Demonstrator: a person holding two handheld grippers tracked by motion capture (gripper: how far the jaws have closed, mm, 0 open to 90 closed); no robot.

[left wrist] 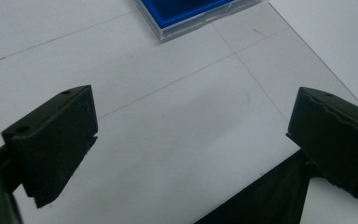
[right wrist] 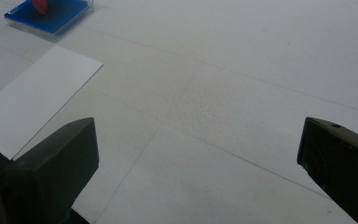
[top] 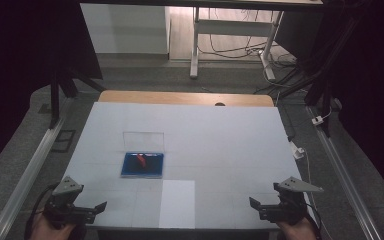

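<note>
While both claws hung wide and empty at the near edge of the white counter (top: 220, 135), the left claw (top: 96, 208) and right claw (top: 256, 206) well apart, a shallow clear plastic case with a blue liner (top: 142, 165) lay left of centre, its lid raised. It looked light, stiff and slippery, best pinched by a side wall. Something small and red (top: 141, 160) rested inside; a white paper sheet (top: 177, 203) lay nearer.

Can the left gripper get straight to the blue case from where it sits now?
Probably yes. The left gripper sits open at the table's near edge, and bare white table lies between it and the blue case. The white sheet lies off to the side.
</note>
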